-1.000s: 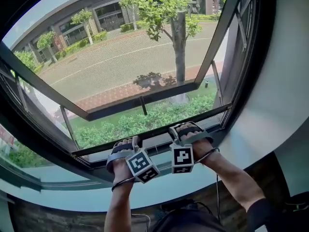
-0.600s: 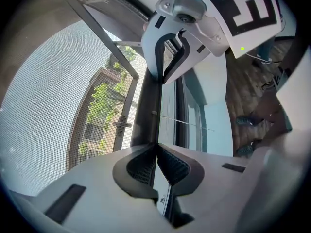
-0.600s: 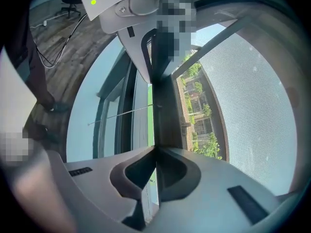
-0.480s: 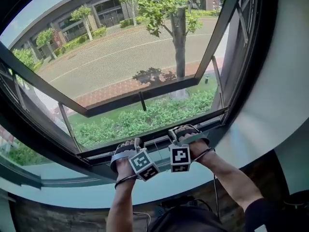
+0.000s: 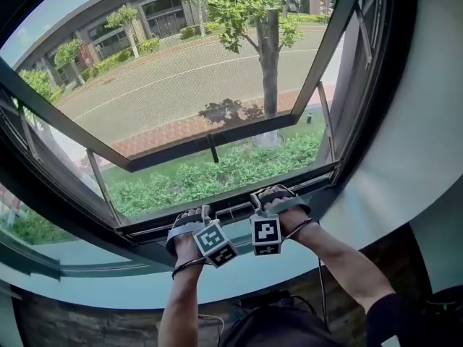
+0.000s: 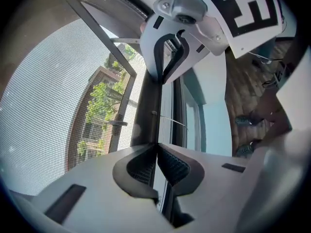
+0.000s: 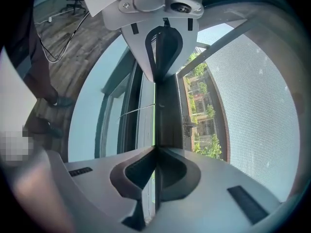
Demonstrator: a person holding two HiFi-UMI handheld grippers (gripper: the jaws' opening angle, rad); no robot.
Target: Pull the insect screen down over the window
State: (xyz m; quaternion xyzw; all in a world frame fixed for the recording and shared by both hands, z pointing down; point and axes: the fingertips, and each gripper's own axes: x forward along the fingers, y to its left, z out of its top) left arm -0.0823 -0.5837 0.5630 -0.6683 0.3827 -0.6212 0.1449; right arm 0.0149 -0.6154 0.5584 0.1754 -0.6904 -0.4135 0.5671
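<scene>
Screen bar [image 6: 147, 96] sits lower than before. My left hand-held gripper [image 6: 156, 147] and right hand-held gripper [image 7: 155, 149] pinch it; nearly down, I judge.

The right gripper [image 7: 155, 148] carries a white marker cube [image 5: 266, 235] printed with black squares; just left of that cube sits its twin [image 5: 215, 243], on the left gripper [image 6: 156, 147]. Just above the cube arch broad grey straps [image 5: 288, 205]. Below it trail thin black cables [image 5: 323, 291], and further down to its right shows a dark sleeve [image 5: 394, 316]. The jaws are pale grey plastic, smooth and rounded, lined with black ribbed pads [image 6: 172, 166].
</scene>
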